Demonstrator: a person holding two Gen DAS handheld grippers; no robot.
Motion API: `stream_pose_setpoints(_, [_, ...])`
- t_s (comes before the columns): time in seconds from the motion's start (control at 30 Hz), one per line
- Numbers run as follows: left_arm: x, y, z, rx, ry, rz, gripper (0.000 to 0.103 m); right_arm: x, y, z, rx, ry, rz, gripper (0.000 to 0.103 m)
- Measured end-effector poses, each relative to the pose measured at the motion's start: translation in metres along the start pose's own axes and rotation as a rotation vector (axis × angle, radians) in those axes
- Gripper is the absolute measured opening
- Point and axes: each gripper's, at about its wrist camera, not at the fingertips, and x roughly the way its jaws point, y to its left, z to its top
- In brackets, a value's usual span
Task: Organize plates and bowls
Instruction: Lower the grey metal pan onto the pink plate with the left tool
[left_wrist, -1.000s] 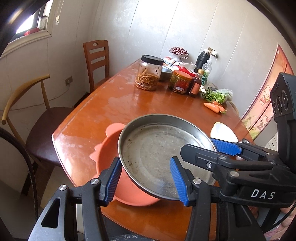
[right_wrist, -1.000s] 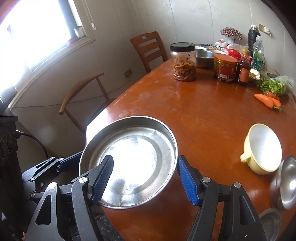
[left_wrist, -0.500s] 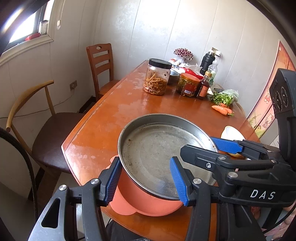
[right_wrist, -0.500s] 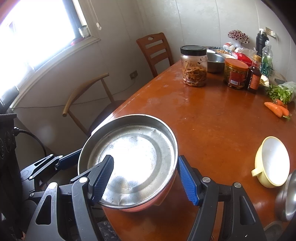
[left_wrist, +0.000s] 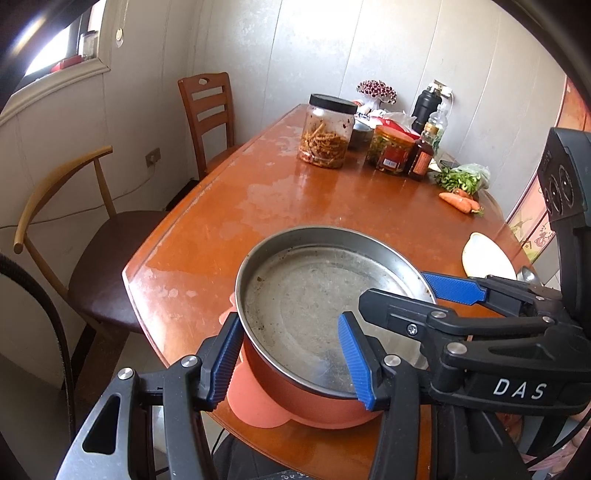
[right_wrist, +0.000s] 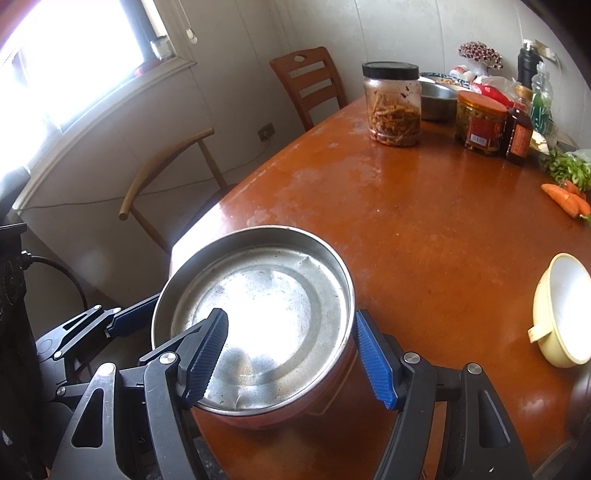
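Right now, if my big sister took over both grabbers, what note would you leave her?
Left gripper: shut on the near rim of the metal pan, one finger inside, one outside.
Right gripper: shut on the same pan's rim from the other side.
The pan sits in the orange bowl at the near corner of the table.
The cream bowl stands alone to the right, and a steel bowl is among the jars at the far end.
Done: pan nested in the orange bowl.
Left: probably let go, then gather the other bowls.
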Motion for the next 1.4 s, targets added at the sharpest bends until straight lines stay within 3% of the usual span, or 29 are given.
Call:
stream_pose_setpoints(0.5, [0.016,-0.005,-0.007,0.025,0.051,0.022,0.052,0.011,-0.002,-0.008,-0.026,0.032,-0.04,0.072])
stream_pose_setpoints(1.4, [0.011,0.001,-0.01,0.01,0.043,0.034,0.054,0.017,-0.007,-0.012,0.03,0.045,-0.027,0.072])
